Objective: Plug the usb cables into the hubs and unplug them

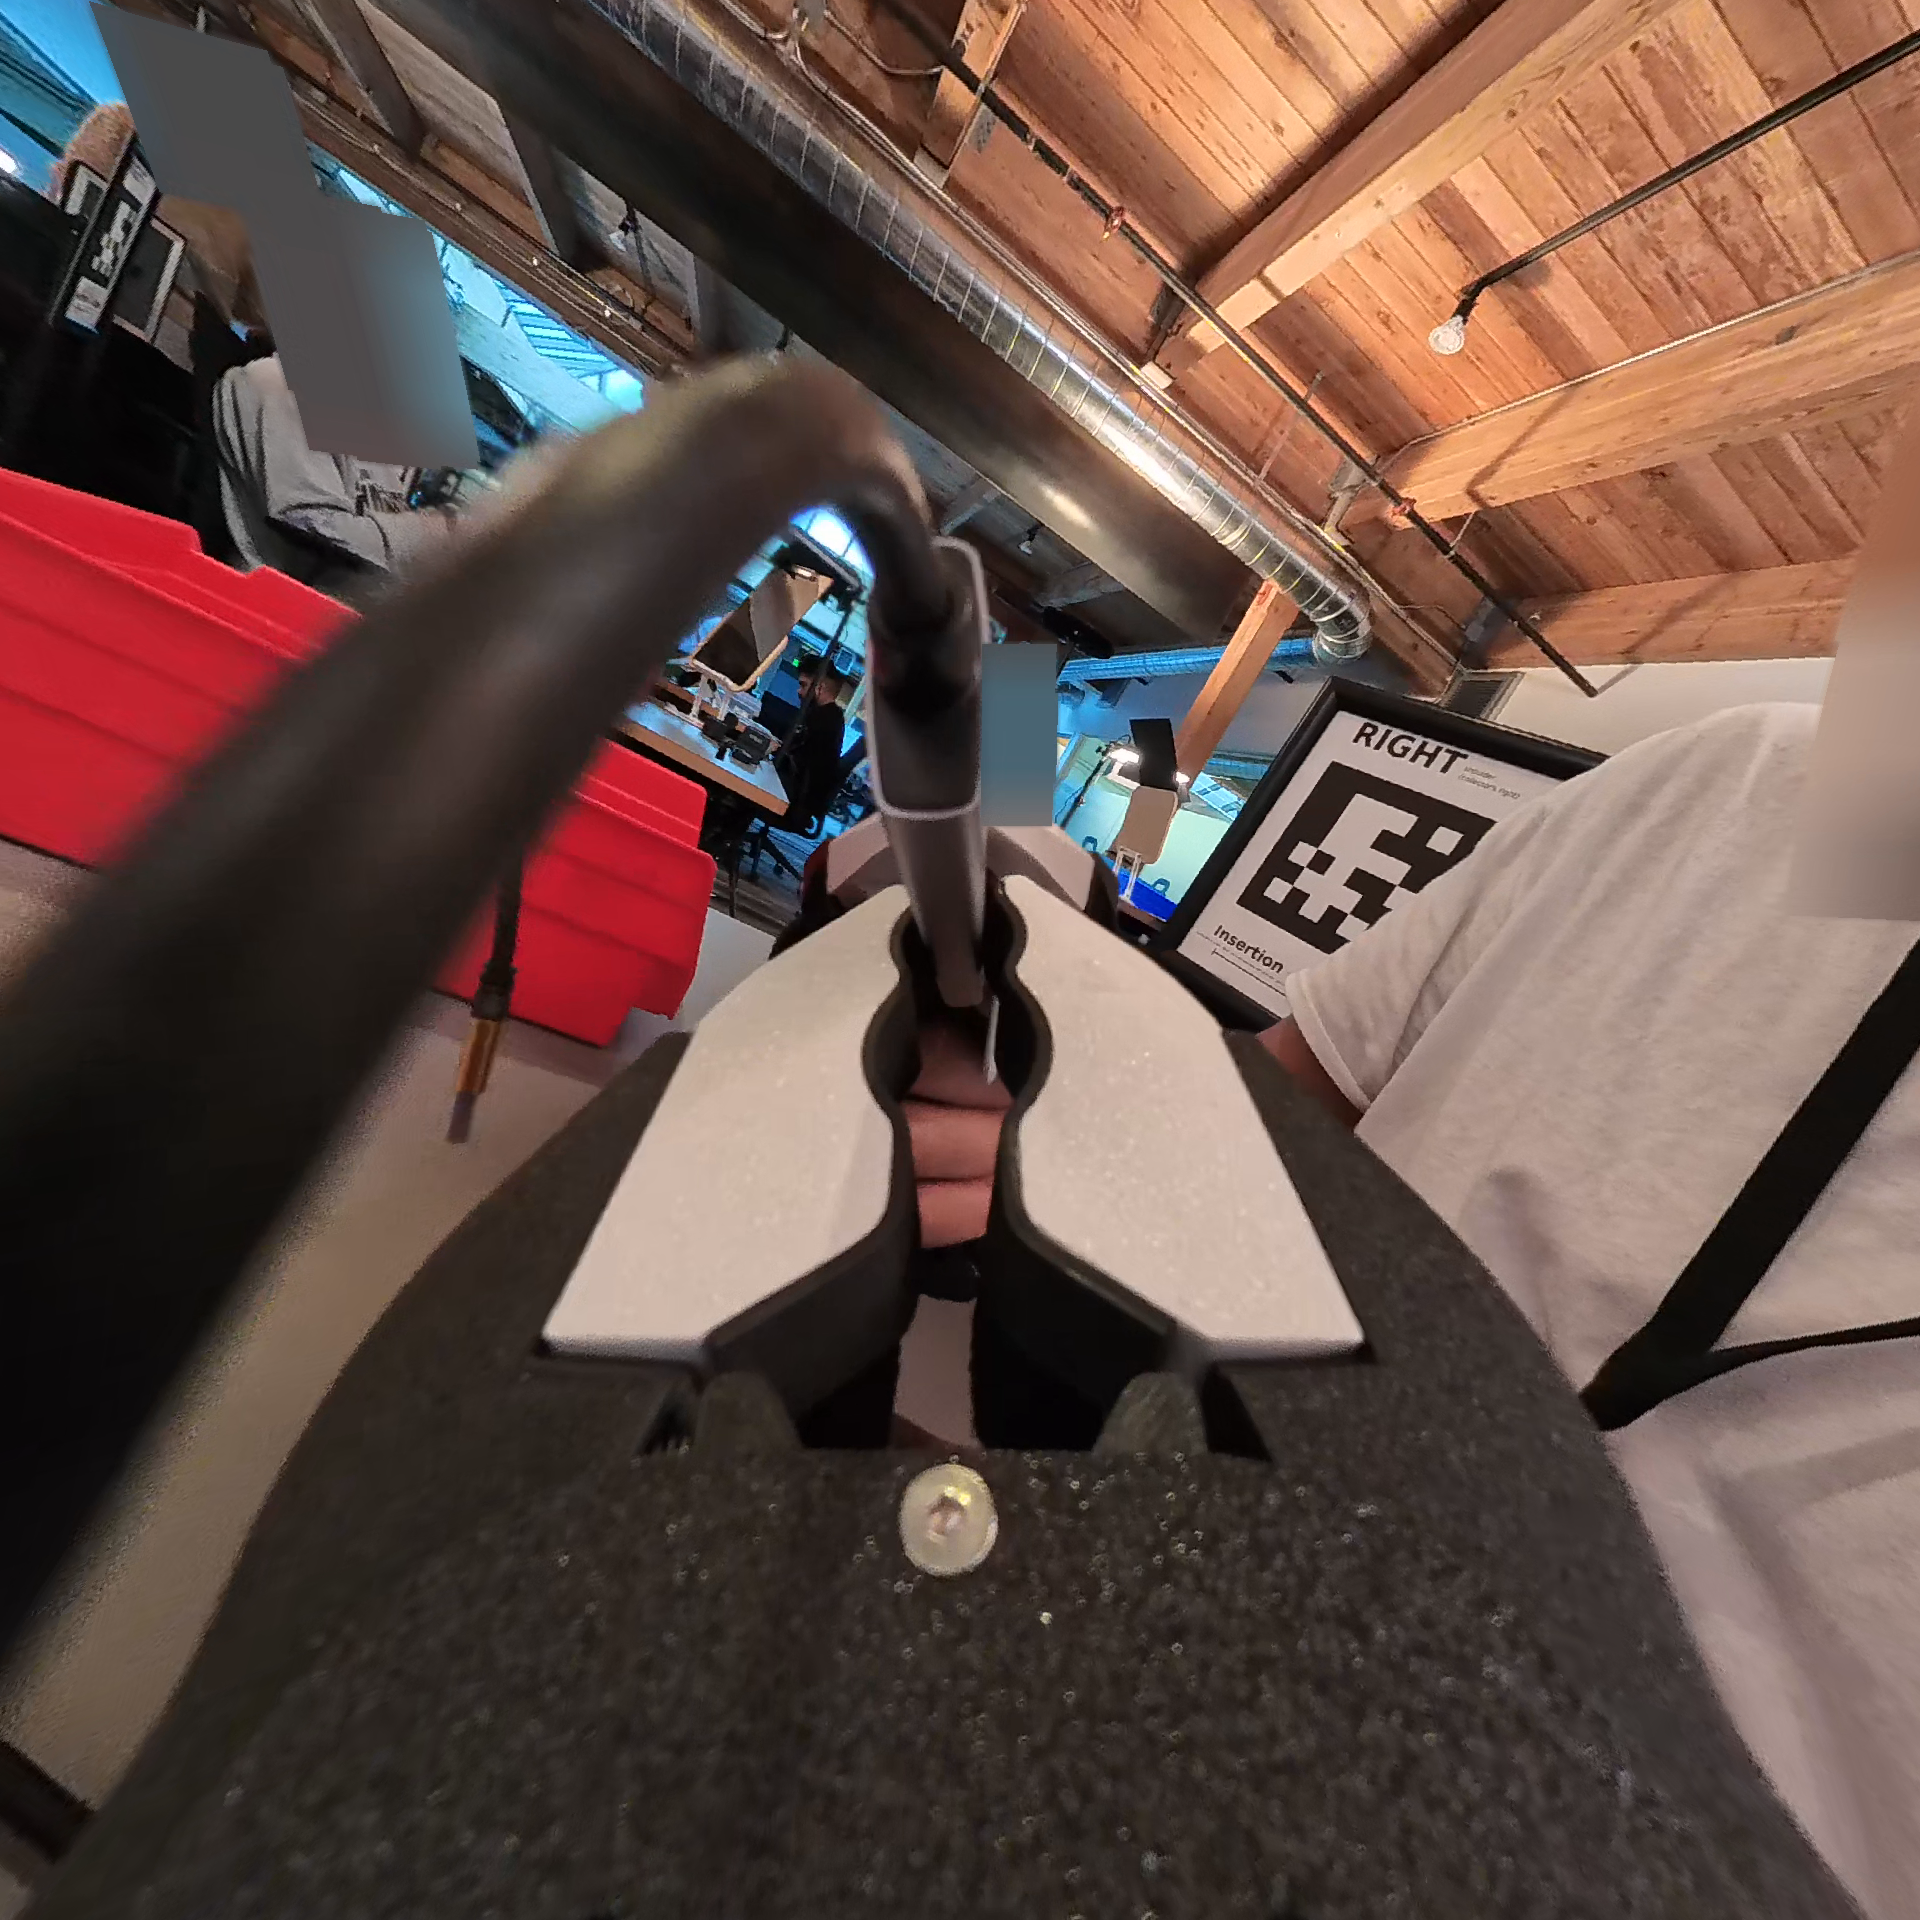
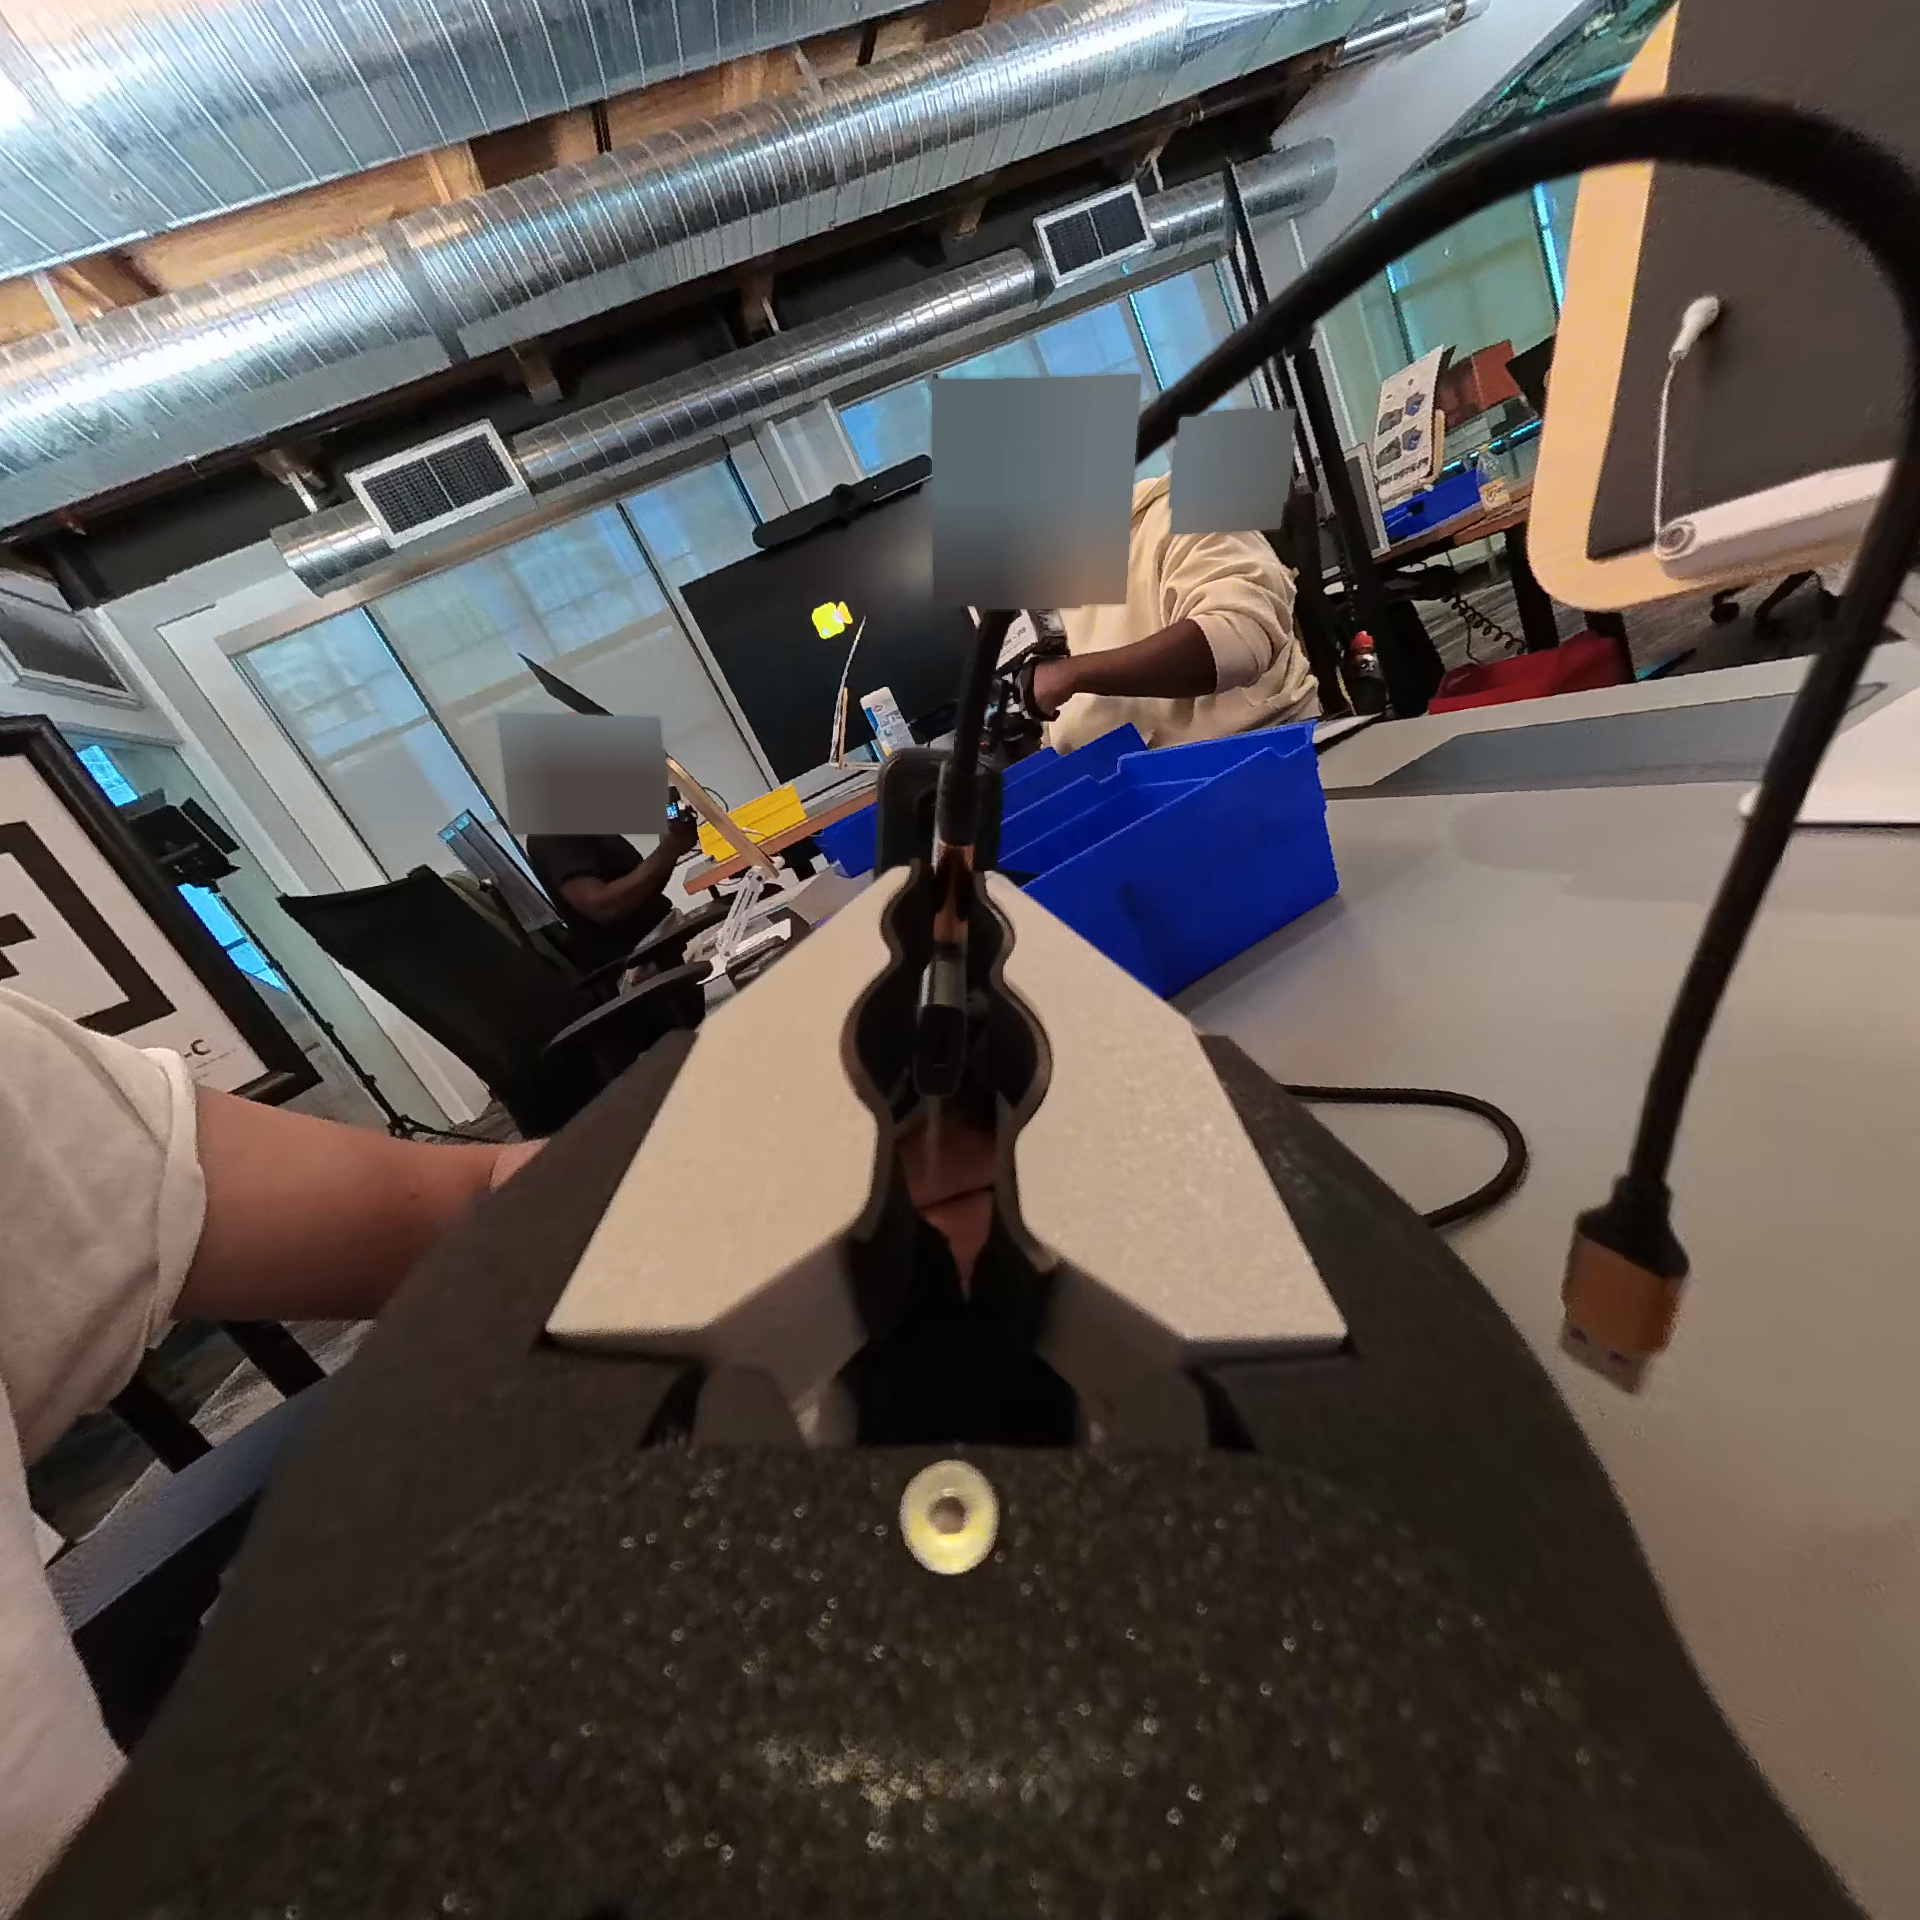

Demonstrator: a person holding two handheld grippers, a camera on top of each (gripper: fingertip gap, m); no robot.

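My left gripper [image 1: 951, 920] is shut on a black cable [image 1: 925, 665] with a white tag around it. The cable rises from the jaws, bends over to the left and passes close to the camera, blurred. An orange plug [image 1: 473, 1049] hangs at the left above the grey table [image 1: 312, 1247]. My right gripper [image 2: 940, 883] is shut on a black cable [image 2: 1756, 831] near its orange and black connector [image 2: 948, 935]. That cable rises, arcs to the right and hangs down to an orange plug [image 2: 1621, 1299] above the table [image 2: 1558, 935]. Pale gripper parts [image 1: 1039, 857] show just behind my left fingertips.
Red bins [image 1: 135, 675] stand at the left in the left wrist view; blue bins [image 2: 1174, 842] stand behind the right gripper. A framed black-and-white marker board [image 1: 1361, 842] and a person in a white shirt [image 1: 1610, 1091] are alongside. Another black cable [image 2: 1475, 1132] lies on the table. People sit at desks farther off. My two grippers' fingertips are within a few centimetres of each other.
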